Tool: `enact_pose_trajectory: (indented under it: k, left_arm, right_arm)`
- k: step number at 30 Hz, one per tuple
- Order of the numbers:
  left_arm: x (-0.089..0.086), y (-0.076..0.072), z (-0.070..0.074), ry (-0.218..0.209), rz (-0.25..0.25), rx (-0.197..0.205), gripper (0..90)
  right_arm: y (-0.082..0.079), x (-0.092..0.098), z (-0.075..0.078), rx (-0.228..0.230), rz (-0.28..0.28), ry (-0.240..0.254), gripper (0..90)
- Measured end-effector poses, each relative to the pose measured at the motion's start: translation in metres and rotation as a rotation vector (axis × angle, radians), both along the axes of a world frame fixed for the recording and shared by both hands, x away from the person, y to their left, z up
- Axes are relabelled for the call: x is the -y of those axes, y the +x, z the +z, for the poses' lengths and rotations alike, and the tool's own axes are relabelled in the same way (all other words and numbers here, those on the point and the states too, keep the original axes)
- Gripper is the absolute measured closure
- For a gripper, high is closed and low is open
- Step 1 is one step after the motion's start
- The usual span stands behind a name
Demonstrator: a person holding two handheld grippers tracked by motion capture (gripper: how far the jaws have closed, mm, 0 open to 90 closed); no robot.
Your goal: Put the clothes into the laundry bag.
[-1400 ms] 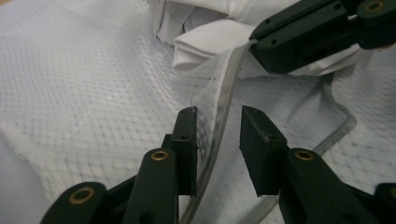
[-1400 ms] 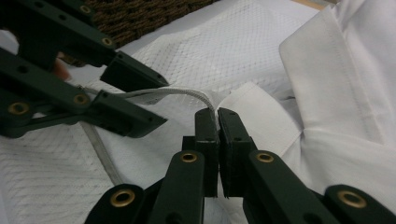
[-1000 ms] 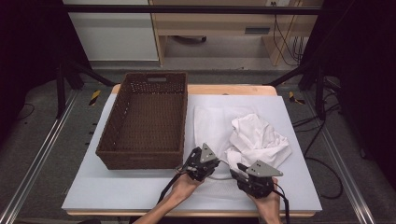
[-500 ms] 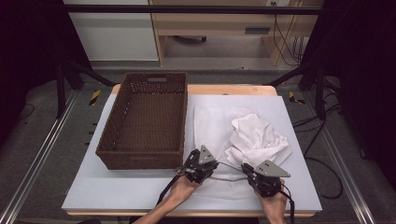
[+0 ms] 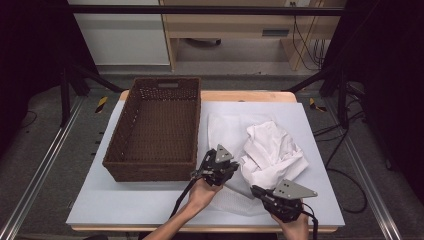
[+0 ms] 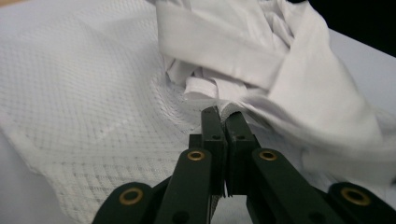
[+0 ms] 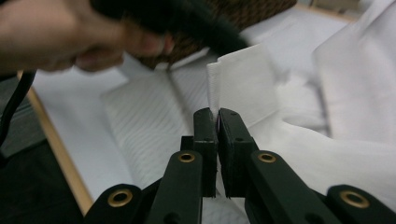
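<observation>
Both grippers clamped on the white garment

The left gripper (image 5: 234, 167) and right gripper (image 5: 256, 190) each pinch an edge of the white garment (image 5: 272, 152) — crumpled on a mesh sheet (image 6: 79, 107) just right of the wicker basket (image 5: 159, 130).

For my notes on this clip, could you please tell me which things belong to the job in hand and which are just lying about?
In the job:
white garment
mesh laundry bag
left gripper, shut on the bag's edge
right gripper, shut on the garment

Lying about:
wicker basket
white table mat
</observation>
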State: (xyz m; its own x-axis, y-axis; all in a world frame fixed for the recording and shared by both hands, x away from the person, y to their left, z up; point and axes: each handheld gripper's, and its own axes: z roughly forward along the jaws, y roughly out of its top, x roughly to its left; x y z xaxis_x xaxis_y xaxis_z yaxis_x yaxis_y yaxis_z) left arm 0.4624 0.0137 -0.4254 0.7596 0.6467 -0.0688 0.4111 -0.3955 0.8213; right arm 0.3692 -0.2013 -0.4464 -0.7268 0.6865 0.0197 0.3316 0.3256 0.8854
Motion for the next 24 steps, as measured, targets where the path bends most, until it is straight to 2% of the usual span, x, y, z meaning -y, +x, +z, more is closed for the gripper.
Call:
enact_pose_trajectory:
  k: [2, 4, 8, 13, 14, 17, 18, 19, 21, 22, 24]
  left_arm:
    - [0.001, 0.000, 0.005, -0.016, 0.004, 0.002, 88.1]
    - [0.002, -0.002, 0.008, -0.021, -0.004, 0.010, 88.1]
    - [0.002, -0.007, 0.011, -0.018, -0.017, 0.025, 88.1]
    - [-0.004, -0.012, 0.009, -0.015, -0.016, 0.036, 88.1]
    - [-0.006, -0.013, 0.008, -0.014, -0.017, 0.038, 88.1]
    - [-0.013, -0.018, 0.002, -0.008, -0.023, 0.043, 88.0]
    - [-0.014, -0.019, 0.000, -0.006, -0.023, 0.046, 88.0]
    - [-0.016, -0.020, -0.003, -0.008, -0.021, 0.046, 88.0]
    - [-0.019, -0.022, -0.007, -0.012, -0.023, 0.048, 88.0]
    - [-0.021, -0.022, -0.009, -0.022, -0.029, 0.035, 87.9]
    - [-0.022, -0.021, -0.012, -0.013, -0.034, 0.029, 88.0]
  right_arm:
    - [0.003, -0.004, -0.009, -0.041, 0.012, -0.032, 86.6]
    - [0.011, -0.008, -0.015, -0.061, 0.005, -0.043, 86.6]
    - [0.034, -0.018, -0.022, -0.076, -0.039, -0.060, 86.4]
    - [0.059, -0.035, -0.035, -0.136, -0.073, -0.113, 86.1]
    - [0.061, -0.036, -0.037, -0.135, -0.079, -0.108, 85.6]
    - [0.065, -0.038, -0.039, -0.108, -0.144, -0.113, 81.9]
    - [0.066, -0.038, -0.040, -0.115, -0.157, -0.104, 80.2]
    - [0.065, -0.038, -0.039, -0.108, -0.137, -0.104, 76.1]
    - [0.063, -0.038, -0.038, -0.111, -0.124, -0.100, 73.2]
    - [0.060, -0.036, -0.036, -0.106, -0.114, -0.091, 71.3]
    - [0.050, -0.030, -0.028, -0.090, -0.088, -0.067, 67.0]
